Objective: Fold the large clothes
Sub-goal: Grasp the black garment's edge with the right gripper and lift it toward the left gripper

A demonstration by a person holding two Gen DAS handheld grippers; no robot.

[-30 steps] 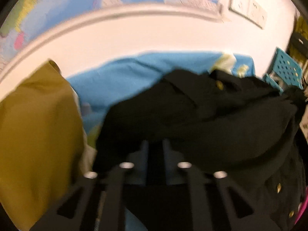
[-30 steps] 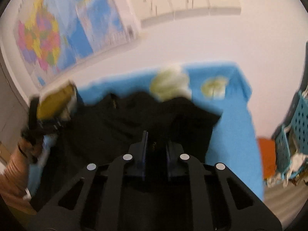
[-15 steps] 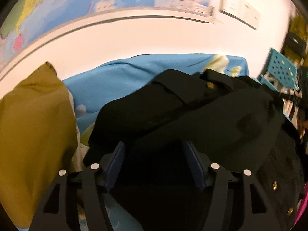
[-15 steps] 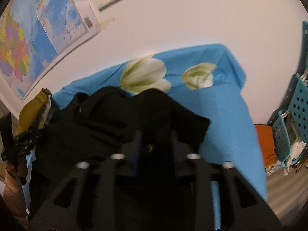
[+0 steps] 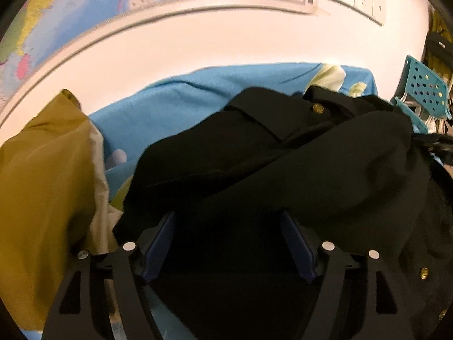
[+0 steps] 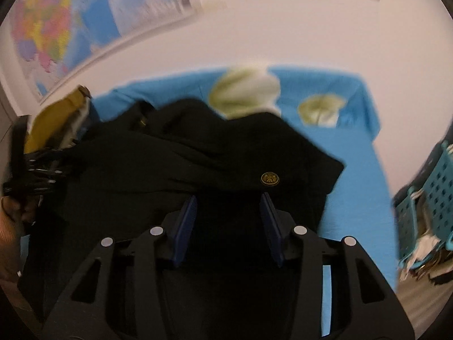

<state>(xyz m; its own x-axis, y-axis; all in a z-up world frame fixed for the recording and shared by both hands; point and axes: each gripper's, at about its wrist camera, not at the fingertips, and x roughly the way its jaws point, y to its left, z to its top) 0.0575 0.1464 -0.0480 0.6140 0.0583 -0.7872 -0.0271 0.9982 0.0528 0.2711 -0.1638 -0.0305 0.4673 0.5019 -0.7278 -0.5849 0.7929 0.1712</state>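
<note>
A black coat (image 5: 283, 155) with gold buttons lies bunched on a bed's blue sheet (image 5: 175, 107). My left gripper (image 5: 226, 215) hovers just over the coat's near edge. Its jaws are opening and stand wide, with dark cloth lying between them but not pinched. In the right wrist view the coat (image 6: 198, 155) fills the middle, and one gold button (image 6: 269, 178) sits just beyond the right fingertip. My right gripper (image 6: 229, 198) is over the coat's right part. Its jaws stand apart and are closing slightly, and the pads do not press the cloth under them.
An olive garment (image 5: 42, 184) is heaped at the left of the bed. A white wall with a map (image 5: 85, 8) and sockets runs behind. A teal perforated chair (image 6: 436, 198) with clutter stands at the right. A person's hand (image 6: 8, 226) shows at the far left.
Both grippers were shut on the black coat and have opened, letting the cloth go. The right gripper has dropped closer to the coat, bringing a gold button into view.
</note>
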